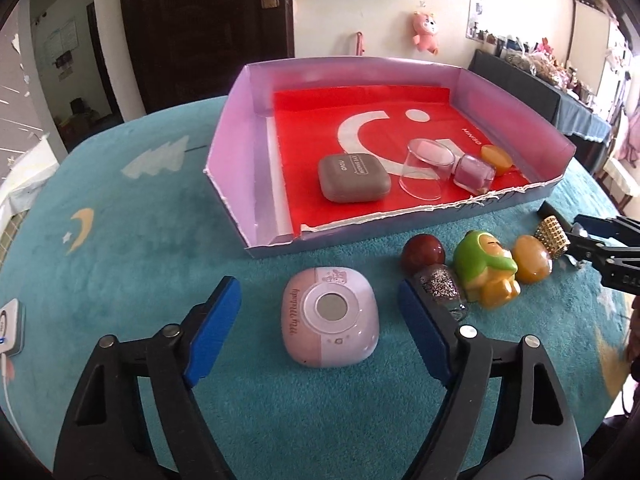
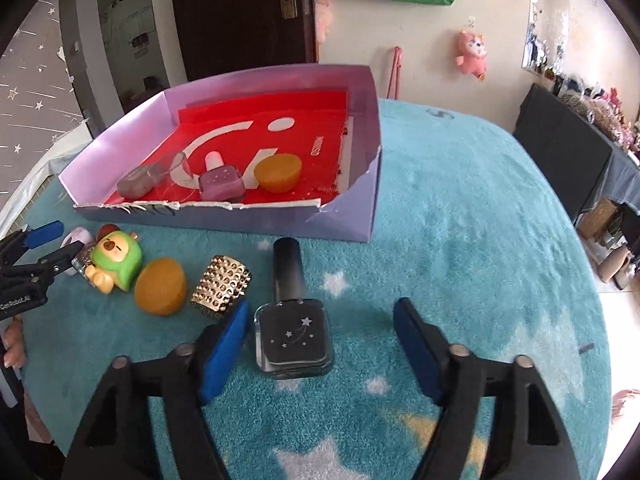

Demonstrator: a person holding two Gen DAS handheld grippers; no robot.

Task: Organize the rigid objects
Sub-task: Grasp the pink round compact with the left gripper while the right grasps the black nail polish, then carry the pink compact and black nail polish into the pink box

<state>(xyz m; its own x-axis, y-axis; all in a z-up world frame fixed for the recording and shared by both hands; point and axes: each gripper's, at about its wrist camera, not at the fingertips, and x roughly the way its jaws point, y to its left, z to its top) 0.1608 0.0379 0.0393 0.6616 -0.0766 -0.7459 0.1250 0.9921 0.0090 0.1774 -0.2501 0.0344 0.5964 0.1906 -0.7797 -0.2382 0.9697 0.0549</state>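
Teal fleece cloth (image 1: 120, 264) with moon and star prints covered the table. On it sat a lilac cardboard tray (image 1: 256, 152) lined with a red bag. Inside the tray: grey case (image 1: 354, 178), clear cup (image 1: 426, 168) on its side, pink nail polish bottle (image 1: 474, 170), amber piece (image 1: 496, 159).

Left gripper (image 1: 320, 314) pointed down at a pink My Melody compact (image 1: 331, 322) lying flat on the cloth, in front of the tray. Jaws stood part open on either side of the compact, gaps visible on both sides, pads not touching it, nothing held. Right pad sat just beside a glitter bottle (image 1: 438, 286).

Right gripper (image 2: 320, 344) pointed down at a black nail polish bottle (image 2: 295, 336) with star print, lying on the cloth, cap toward the tray. Jaws part open; left pad close beside the bottle, contact unclear; right pad clearly apart. Nothing gripped.

Row on the cloth between the two grippers: dark red ball (image 1: 424, 254), green-and-yellow figurine (image 1: 486, 270), amber stone (image 2: 160, 286), gold studded cylinder (image 2: 222, 286). All were outside the tray, near its front wall.
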